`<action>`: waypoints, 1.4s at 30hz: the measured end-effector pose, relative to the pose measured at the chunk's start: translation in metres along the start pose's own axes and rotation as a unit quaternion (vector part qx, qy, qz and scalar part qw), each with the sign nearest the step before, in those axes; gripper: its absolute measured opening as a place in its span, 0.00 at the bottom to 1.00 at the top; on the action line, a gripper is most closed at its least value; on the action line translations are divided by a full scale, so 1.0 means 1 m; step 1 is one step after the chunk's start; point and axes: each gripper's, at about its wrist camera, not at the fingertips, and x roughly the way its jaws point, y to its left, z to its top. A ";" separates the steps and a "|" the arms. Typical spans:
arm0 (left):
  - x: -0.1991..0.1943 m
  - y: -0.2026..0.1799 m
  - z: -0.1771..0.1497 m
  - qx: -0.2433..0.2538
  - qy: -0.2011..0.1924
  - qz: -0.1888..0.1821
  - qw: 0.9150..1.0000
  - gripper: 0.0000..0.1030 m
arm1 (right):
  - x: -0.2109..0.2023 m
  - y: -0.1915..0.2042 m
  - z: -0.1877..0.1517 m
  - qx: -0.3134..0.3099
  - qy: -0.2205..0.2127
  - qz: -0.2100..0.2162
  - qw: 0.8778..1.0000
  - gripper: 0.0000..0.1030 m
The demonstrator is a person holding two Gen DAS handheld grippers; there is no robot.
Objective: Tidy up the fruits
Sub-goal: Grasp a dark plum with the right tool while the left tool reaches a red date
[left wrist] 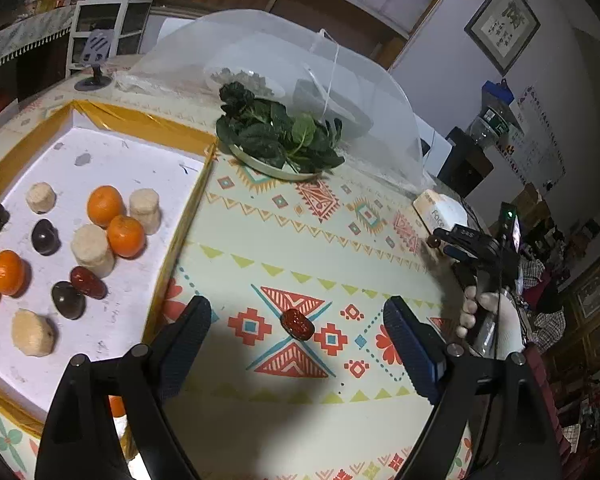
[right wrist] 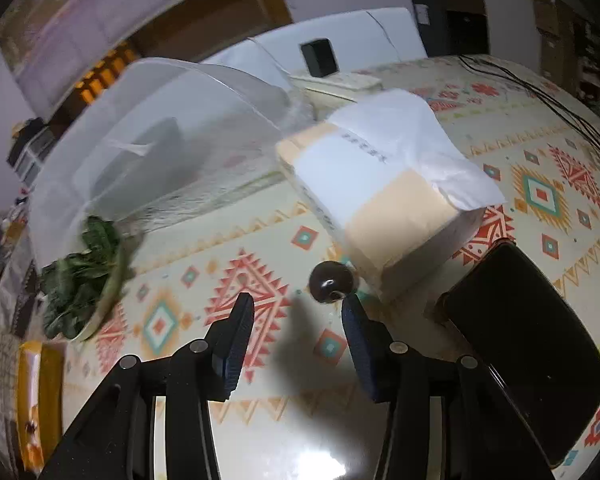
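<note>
Tissue pack [left wrist: 440,208] reads "Face"; its label [right wrist: 364,146] too blurred.

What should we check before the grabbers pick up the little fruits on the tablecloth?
1. Left gripper open wide: ok.
2. Wrinkled dark red date on the patterned tablecloth sits between its fingers, untouched: ok.
3. Right gripper lined up on the round dark brown chestnut: not ok, it lies past the right fingertip.
4. Chestnut clear of the beige and white tissue pack: cannot tell, they are very close.
5. Room in the white tray with yellow taped edges: ok.
</note>
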 end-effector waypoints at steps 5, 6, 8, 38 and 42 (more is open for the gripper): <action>0.013 -0.002 -0.002 0.005 0.014 -0.005 1.000 0.85 | 0.017 -0.006 0.004 0.059 -0.008 -0.038 0.997 0.48; 0.015 -0.001 -0.002 0.006 0.016 -0.006 1.000 0.85 | 0.019 -0.008 0.004 0.073 -0.011 -0.042 0.996 0.48; 0.018 0.000 -0.001 0.005 0.019 -0.008 1.000 0.85 | 0.021 -0.006 0.006 0.090 -0.021 -0.061 0.994 0.48; 0.053 -0.020 -0.033 0.077 0.043 0.042 0.995 0.48 | -0.090 0.064 -0.150 -0.139 0.008 0.126 0.982 0.28; 0.061 -0.022 -0.035 0.074 0.051 0.042 0.995 0.48 | -0.089 0.071 -0.156 -0.152 0.006 0.136 0.979 0.28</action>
